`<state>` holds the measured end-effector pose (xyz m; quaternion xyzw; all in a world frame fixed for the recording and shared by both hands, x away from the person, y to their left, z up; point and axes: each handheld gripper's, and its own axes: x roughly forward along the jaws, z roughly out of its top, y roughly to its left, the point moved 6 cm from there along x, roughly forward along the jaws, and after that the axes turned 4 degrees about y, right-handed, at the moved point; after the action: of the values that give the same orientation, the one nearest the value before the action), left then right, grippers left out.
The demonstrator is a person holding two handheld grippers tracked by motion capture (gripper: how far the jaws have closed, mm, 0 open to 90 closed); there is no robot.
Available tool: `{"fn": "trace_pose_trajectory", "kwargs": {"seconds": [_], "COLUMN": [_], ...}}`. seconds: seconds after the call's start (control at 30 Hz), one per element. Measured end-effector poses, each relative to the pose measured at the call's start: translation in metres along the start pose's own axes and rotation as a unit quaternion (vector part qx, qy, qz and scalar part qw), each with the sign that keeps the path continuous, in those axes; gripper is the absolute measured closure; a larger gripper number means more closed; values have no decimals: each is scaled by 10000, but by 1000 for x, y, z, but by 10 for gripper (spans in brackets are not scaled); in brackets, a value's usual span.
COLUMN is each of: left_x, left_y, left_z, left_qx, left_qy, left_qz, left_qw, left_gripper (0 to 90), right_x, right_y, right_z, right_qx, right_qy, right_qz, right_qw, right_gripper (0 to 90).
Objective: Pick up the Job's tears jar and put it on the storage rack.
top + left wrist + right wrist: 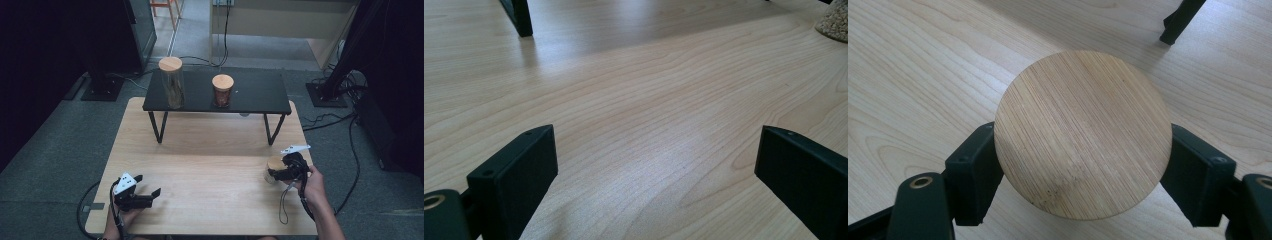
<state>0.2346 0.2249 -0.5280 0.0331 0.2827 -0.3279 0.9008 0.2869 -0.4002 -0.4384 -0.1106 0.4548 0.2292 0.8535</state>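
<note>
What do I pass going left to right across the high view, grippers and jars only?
Left gripper → tall jar → short jar → small jar clamped in the right gripper.

The black right tongs (1083, 165) clamp a round bamboo-topped jar (1083, 132) from both sides (its lid hides the body) above the pale wooden table (913, 75); a black shelf leg (1180, 20) stands beyond.

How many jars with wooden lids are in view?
3: a tall jar and a short jar on the black shelf, and one jar gripped by the right gripper.
</note>
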Motion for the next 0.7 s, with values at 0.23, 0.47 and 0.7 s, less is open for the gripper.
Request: {"fn": "trace_pose_trajectory", "kwargs": {"seconds": [0.23, 0.47, 0.7], "left_x": [0, 0, 0], "left_y": [1, 0, 0], "left_z": [0, 0, 0], "left_qx": [-2, 13, 6], "left_qy": [10, 13, 14], "left_qz": [-7, 13, 9], "left_qw": [10000, 10000, 10000], "left_gripper": [36, 36, 36], "right_x": [-7, -17, -26], "right_y": [-1, 0, 3], "right_z": [-1, 3, 10], "right_qx": [22, -40, -67], "right_qy": [-96, -134, -219], "right_qz": [-61, -109, -164], "right_qw": [9999, 9998, 9996], "right_gripper": [245, 245, 245]}}
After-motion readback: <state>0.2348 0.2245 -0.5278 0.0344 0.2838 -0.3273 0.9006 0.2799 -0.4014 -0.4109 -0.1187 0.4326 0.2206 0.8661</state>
